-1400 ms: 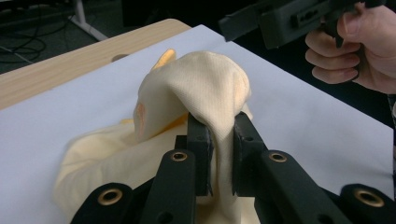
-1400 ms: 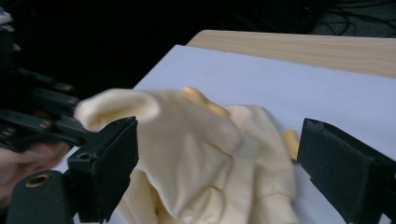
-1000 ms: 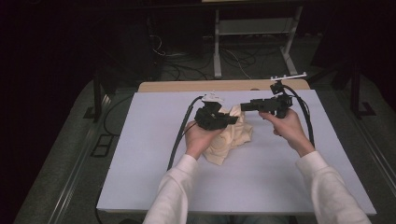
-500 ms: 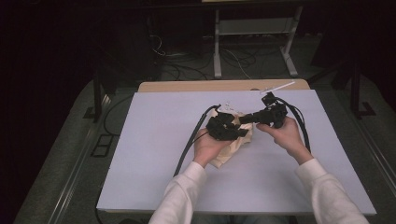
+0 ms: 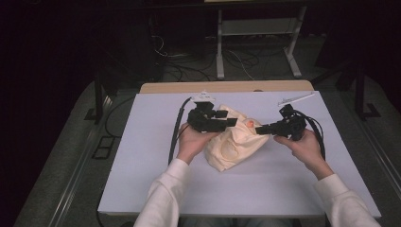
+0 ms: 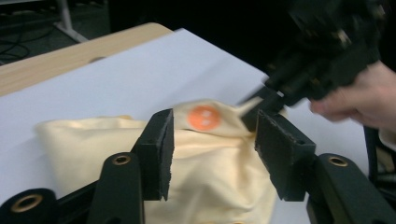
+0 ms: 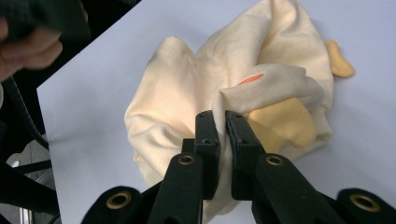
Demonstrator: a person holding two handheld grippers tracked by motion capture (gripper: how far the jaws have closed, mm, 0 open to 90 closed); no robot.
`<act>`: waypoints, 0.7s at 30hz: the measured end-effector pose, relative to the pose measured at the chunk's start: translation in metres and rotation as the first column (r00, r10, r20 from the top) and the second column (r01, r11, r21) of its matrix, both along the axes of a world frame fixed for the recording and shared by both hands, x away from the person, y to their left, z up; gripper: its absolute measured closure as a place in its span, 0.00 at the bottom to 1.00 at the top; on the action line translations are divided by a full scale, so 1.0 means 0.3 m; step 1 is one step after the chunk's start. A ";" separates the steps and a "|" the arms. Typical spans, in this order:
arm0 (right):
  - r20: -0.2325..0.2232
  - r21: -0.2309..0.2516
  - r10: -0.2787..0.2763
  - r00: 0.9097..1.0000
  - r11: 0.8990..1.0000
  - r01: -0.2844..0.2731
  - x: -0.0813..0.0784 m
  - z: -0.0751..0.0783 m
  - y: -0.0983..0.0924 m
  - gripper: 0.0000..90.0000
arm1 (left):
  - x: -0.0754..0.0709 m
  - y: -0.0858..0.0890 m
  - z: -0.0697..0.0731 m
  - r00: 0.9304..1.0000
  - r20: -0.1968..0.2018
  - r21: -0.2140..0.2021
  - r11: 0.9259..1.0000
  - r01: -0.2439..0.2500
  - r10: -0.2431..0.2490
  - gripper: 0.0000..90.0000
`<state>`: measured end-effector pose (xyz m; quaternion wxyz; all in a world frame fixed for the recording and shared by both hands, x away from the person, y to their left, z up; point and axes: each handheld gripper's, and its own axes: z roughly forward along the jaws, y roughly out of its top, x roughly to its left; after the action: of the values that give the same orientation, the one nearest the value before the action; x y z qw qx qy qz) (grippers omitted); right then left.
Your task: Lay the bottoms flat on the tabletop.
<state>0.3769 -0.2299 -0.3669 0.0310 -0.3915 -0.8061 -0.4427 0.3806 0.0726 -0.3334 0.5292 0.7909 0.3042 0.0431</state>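
Change from 0.5 s ago: the 2 grippers were close together over the cloth; now they are drawn apart, the right one out to the cloth's right edge, and the cloth lies more spread out.
Change from 1.0 s ago: the hands were higher up the table, with the cloth bunched under the left hand.
Cloth: 1 pale yellow garment [image 5: 234,144], crumpled near the middle of the white table [image 5: 142,156], between the 2 hands.
Orange marks: 1 round orange button-like patch [image 6: 204,117] on the fabric, seen in the left gripper view; 1 thin orange sliver [image 7: 251,79] in a fold in the right gripper view.
Left gripper [image 5: 231,122]: jaws spread wide, nothing between them, poised over the cloth's upper left part.
Right gripper [image 7: 222,122]: jaws pinched together on a fold of the cloth's edge; the fabric rises between them.
Hands: 2, each in a white sleeve [image 5: 163,198].
Wooden board: 1 tan edge [image 5: 227,87] beyond the white surface.
White stick: 1 [image 5: 295,98], at the far right of the table.
Writing: none readable.
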 end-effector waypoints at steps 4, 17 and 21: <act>-0.003 -0.004 0.002 1.000 1.000 -0.002 -0.021 0.000 -0.009 0.93 | 0.018 0.024 -0.006 0.999 -0.011 0.004 0.999 -0.032 0.032 0.46; 0.007 -0.002 -0.001 1.000 1.000 0.001 -0.074 -0.034 -0.037 0.93 | 0.139 0.043 -0.100 0.986 -0.096 0.022 0.991 -0.132 0.133 0.39; 0.007 0.004 -0.008 1.000 1.000 0.008 -0.079 -0.044 -0.046 0.93 | 0.180 0.044 -0.149 0.979 -0.141 0.025 0.989 -0.147 0.150 0.39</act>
<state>0.3532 -0.2437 -0.3801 0.0269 -0.3931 -0.8038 -0.4458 0.4345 0.0858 -0.3781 0.4958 0.7707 0.3992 0.0279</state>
